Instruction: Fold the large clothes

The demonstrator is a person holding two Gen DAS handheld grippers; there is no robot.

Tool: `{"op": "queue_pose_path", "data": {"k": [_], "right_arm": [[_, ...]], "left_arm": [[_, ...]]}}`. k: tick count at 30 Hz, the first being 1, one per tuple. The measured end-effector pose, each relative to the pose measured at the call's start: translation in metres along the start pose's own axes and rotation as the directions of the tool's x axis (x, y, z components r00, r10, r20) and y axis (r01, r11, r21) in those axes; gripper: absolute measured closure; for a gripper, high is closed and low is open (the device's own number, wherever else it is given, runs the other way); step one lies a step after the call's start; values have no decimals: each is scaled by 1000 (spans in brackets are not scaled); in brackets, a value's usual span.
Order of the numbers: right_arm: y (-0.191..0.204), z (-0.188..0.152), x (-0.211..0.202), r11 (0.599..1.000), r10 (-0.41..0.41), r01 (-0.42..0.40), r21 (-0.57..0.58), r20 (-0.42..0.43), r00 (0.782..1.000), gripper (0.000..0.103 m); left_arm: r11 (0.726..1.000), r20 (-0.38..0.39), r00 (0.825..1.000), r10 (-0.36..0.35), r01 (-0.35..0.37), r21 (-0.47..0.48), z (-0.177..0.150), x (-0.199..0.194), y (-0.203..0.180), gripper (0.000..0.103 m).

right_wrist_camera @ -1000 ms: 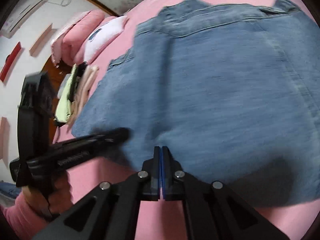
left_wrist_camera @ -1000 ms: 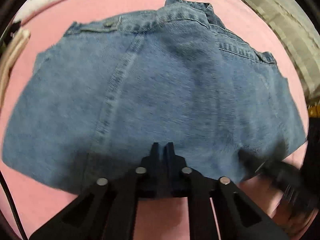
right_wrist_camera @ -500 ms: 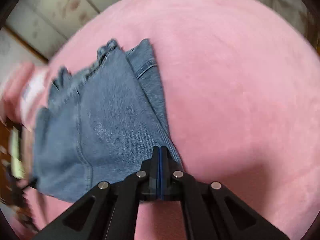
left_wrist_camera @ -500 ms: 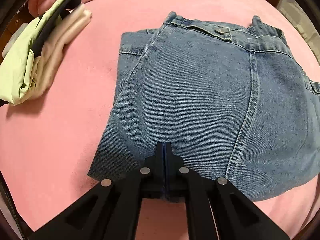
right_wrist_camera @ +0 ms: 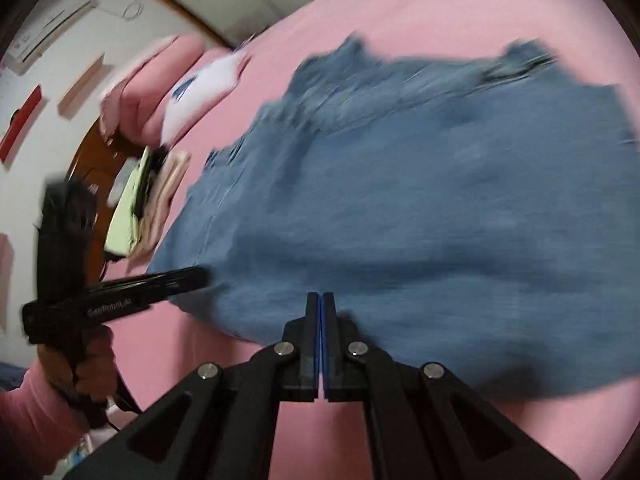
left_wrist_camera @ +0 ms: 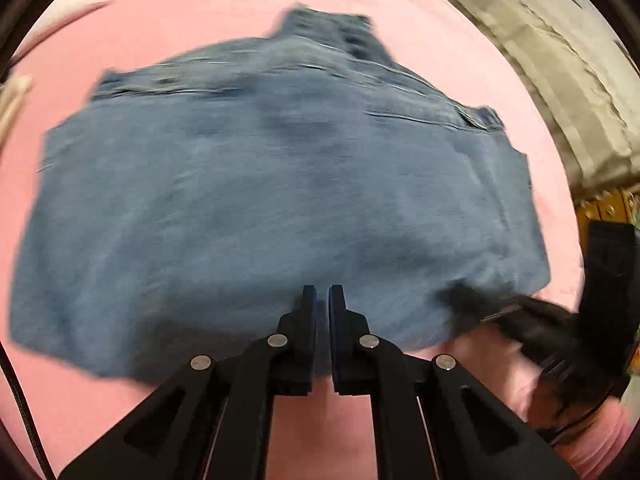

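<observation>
Folded jeans [left_wrist_camera: 280, 208] on bed [left_wrist_camera: 224, 12]: heavy, stiff denim; best pinched at near fold edge. Left gripper [left_wrist_camera: 322, 300] slightly parted, empty; right gripper [right_wrist_camera: 321, 304] closed, grip on denim unclear.

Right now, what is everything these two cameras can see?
jeans: one, blue denim, folded, lying on the cover, blurred by motion
bed cover: one, pink, under everything
clothes pile: one, green, black and beige, on the cover left of the jeans in the right view
pillows: pink and white, at the far end of the bed; count unclear
air conditioner: one, white, high on the wall
wall shelves: red and wooden; count unclear
blanket: one, grey-beige, past the bed's right edge in the left view
left gripper: black, slightly open, at the jeans' near edge
right gripper: black, shut, at the jeans' near edge
</observation>
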State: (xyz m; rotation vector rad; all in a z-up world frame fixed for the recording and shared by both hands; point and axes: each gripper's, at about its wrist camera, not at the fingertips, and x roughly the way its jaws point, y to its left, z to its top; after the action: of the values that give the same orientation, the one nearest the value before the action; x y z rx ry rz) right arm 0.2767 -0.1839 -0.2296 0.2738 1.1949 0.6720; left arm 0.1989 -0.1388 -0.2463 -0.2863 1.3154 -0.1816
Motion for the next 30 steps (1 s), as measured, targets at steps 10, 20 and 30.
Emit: {"op": "queue_pose_path", "data": {"k": [10, 20, 30], "right_arm": [[-6, 53, 57, 996, 67, -65, 65, -32, 997, 103], [-24, 110, 88, 990, 94, -98, 104, 43, 995, 103], [-121, 125, 15, 973, -135, 107, 204, 130, 982, 103]], "left_arm": [[989, 32, 997, -70, 73, -131, 57, 55, 11, 100], [972, 99, 995, -28, 50, -230, 117, 80, 26, 101], [908, 160, 987, -29, 92, -408, 108, 48, 103, 102]]}}
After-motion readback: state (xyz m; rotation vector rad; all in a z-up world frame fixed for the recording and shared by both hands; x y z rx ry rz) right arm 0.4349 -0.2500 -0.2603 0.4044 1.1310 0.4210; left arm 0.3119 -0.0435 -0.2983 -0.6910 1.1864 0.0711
